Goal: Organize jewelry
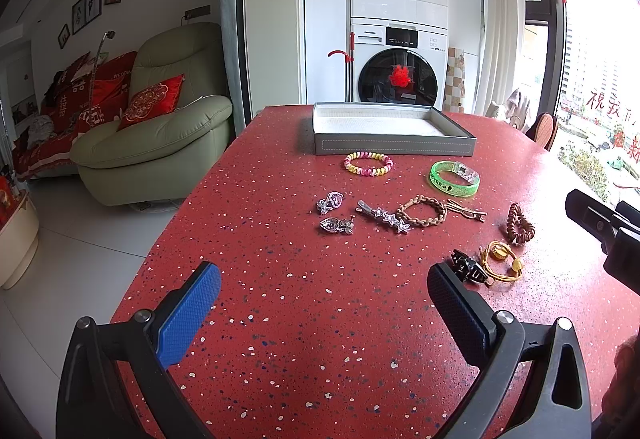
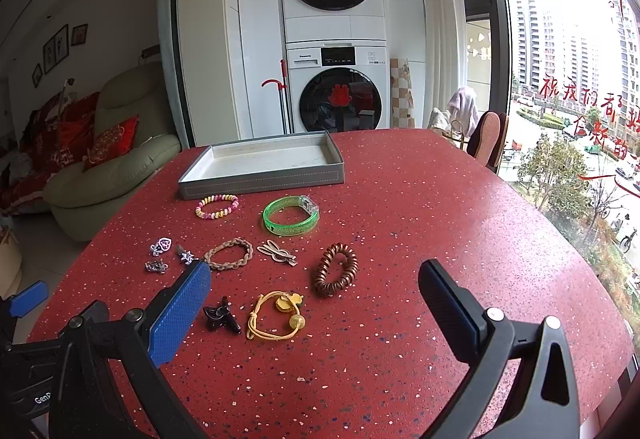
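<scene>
A grey tray (image 1: 394, 147) (image 2: 260, 181) with a white lining stands empty at the far side of the red speckled table. In front of it lie a pink-yellow bead bracelet (image 1: 369, 163) (image 2: 217, 207), a green bangle (image 1: 455, 179) (image 2: 291, 215), a braided bracelet (image 1: 422, 211) (image 2: 228, 253), a star hair clip (image 1: 383, 216), a brown coil tie (image 1: 519, 223) (image 2: 335, 269), a yellow hair tie (image 1: 500, 262) (image 2: 276, 315), a black clip (image 1: 467, 266) (image 2: 221, 314) and silver brooches (image 1: 331, 201) (image 2: 161, 245). My left gripper (image 1: 324, 293) and right gripper (image 2: 314, 297) are both open and empty, above the table's near part.
A metal clip (image 1: 466, 208) (image 2: 277, 252) lies by the braided bracelet. A green armchair (image 1: 160, 135) stands left of the table, stacked washing machines (image 1: 398, 39) behind it, a window to the right. The right gripper's body (image 1: 604, 227) shows at the left view's right edge.
</scene>
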Motion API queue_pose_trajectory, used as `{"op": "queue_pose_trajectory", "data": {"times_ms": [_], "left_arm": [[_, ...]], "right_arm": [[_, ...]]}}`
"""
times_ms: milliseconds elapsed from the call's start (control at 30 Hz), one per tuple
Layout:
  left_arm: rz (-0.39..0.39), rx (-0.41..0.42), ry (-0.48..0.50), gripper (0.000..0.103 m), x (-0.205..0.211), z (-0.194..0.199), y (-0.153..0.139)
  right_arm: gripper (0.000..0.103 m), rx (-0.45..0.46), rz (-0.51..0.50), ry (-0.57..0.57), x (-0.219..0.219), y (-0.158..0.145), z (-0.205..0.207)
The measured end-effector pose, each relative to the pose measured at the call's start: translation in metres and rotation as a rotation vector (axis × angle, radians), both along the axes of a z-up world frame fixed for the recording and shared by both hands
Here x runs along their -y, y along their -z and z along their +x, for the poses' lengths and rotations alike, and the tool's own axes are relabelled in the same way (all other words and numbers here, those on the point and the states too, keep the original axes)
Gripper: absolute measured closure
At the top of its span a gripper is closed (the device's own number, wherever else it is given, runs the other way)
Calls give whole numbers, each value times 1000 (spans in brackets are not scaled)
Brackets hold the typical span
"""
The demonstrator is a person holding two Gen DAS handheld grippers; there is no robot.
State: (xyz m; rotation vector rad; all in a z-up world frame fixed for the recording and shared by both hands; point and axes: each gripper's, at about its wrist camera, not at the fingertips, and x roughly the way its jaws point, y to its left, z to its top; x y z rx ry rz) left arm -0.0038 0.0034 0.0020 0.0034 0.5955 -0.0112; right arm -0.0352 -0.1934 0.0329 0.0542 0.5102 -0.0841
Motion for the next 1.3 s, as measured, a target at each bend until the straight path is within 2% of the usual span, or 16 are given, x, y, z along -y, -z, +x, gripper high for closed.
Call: {"op": "queue_pose_trajectory", "data": {"times_ms": [433, 833, 1033, 1167, 1300], "left_arm": [[21, -14, -5, 0, 1, 2, 7], [-8, -97, 24, 0, 0, 16, 11], [10, -152, 13, 0, -2, 40, 6], [-43, -232, 35, 0, -8, 66, 6], [-65, -269, 45, 0, -12, 92, 7]], "right_arm": [[0, -17, 10, -3, 0, 2, 3], [0, -83, 18, 3, 8, 3, 16], [0, -165, 54, 36, 28, 0, 34], [0, -255, 70, 48, 43, 6, 54], [0, -347, 133, 60, 56, 16, 73]]}}
